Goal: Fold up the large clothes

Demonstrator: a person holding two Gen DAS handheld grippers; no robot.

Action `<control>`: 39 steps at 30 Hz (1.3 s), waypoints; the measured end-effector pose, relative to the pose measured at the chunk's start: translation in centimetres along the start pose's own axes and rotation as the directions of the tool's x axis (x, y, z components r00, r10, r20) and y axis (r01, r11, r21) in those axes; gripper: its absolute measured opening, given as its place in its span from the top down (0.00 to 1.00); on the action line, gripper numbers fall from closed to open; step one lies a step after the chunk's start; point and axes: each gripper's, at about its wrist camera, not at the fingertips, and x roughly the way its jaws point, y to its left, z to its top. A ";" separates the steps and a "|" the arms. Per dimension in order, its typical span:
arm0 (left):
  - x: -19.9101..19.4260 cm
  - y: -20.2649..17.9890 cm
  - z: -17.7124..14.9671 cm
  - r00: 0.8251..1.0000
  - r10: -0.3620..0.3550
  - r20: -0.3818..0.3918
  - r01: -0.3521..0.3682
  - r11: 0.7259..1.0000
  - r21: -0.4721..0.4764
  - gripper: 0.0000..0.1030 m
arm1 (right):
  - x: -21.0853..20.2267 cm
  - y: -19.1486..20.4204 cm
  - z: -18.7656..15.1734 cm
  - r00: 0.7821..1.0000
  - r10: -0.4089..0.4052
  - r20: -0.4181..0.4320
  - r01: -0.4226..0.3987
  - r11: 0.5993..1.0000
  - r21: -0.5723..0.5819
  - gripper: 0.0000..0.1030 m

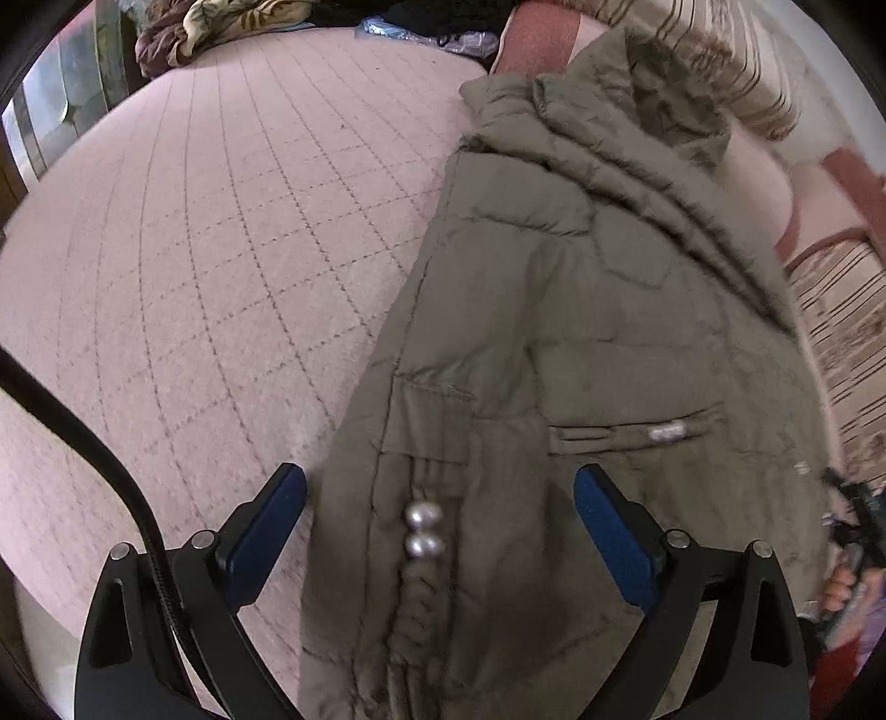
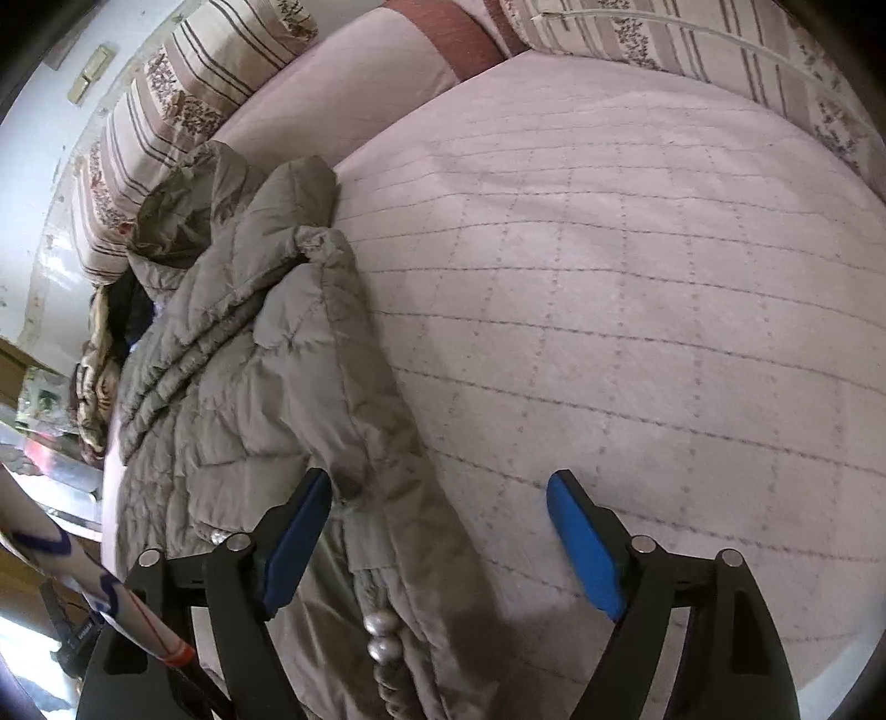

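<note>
Handling: padded olive coat (image 1: 554, 332) on bed (image 1: 221, 249), bulky, soft, slippery; grip hem edges. My left gripper (image 1: 440, 515) and right gripper (image 2: 440, 520): jaws open, empty.

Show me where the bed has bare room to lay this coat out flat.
The widest free patch is the pink quilted bedspread right of the olive puffer coat, bordered by the striped cushions. In the left wrist view, bedspread also lies bare left of the coat, up to the crumpled patterned blanket. Crowded: the coat's hood end against the cushions.
</note>
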 end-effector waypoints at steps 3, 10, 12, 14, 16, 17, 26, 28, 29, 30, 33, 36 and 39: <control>0.1 0.7 0.1 0.999 -0.028 -0.020 0.028 0.999 -0.020 0.06 | 0.4 0.2 -0.4 0.997 0.067 -0.037 -0.067 0.998 -0.002 0.33; 0.3 1.2 -0.1 0.997 -0.069 -0.041 0.067 0.996 -0.057 0.06 | 0.5 -0.5 -2.2 0.974 0.208 -0.090 -0.201 0.976 0.083 0.38; 0.2 0.8 -0.6 0.996 -0.076 -0.047 0.074 0.996 -0.047 0.06 | 0.3 -0.7 -2.8 0.969 0.228 -0.095 -0.217 0.970 0.107 0.38; 0.1 0.6 -1.1 0.996 -0.082 -0.045 0.081 0.996 -0.031 0.06 | -0.1 -0.9 -3.5 0.966 0.239 -0.101 -0.227 0.967 0.117 0.38; 0.0 0.3 -1.7 0.996 -0.078 -0.038 0.077 0.997 -0.007 0.06 | -0.5 -0.9 -4.2 0.965 0.240 -0.106 -0.227 0.967 0.118 0.37; -0.1 0.2 -2.0 0.997 -0.074 -0.035 0.074 0.997 0.004 0.06 | -0.7 -1.0 -4.6 0.964 0.241 -0.109 -0.228 0.967 0.117 0.37; -0.9 -2.1 -4.5 0.999 0.046 -0.010 -0.045 0.990 0.131 0.34 | -2.4 0.3 -7.3 0.981 0.146 -0.128 -0.145 0.989 0.012 0.77; -1.6 -2.3 -5.2 0.999 0.052 -0.008 -0.050 0.989 0.140 0.43 | -3.3 0.9 -7.8 0.986 0.117 -0.122 -0.120 0.993 -0.019 0.79; -1.9 -2.2 -5.6 0.998 0.054 -0.008 -0.052 0.989 0.142 0.45 | -3.4 1.0 -7.9 0.987 0.102 -0.122 -0.107 0.994 -0.031 0.79; -2.3 -2.0 -6.0 0.998 0.055 -0.007 -0.053 0.988 0.143 0.46 | -3.6 1.3 -7.9 0.989 0.080 -0.122 -0.086 0.995 -0.050 0.79; -4.1 -1.2 -6.9 0.999 0.044 0.017 -0.046 0.991 0.129 0.46 | -4.4 1.8 -7.9 0.995 0.010 -0.096 -0.017 0.997 -0.079 0.68; -6.6 -0.4 -6.2 0.998 0.021 0.054 -0.026 0.995 0.099 0.46 | -6.5 1.9 -7.6 0.999 -0.040 -0.028 0.038 0.998 -0.048 0.57; -10.1 -0.4 -5.6 0.990 0.016 0.142 -0.029 0.995 0.094 0.41 | -9.7 2.8 -7.0 0.995 -0.058 0.082 0.062 0.997 -0.041 0.53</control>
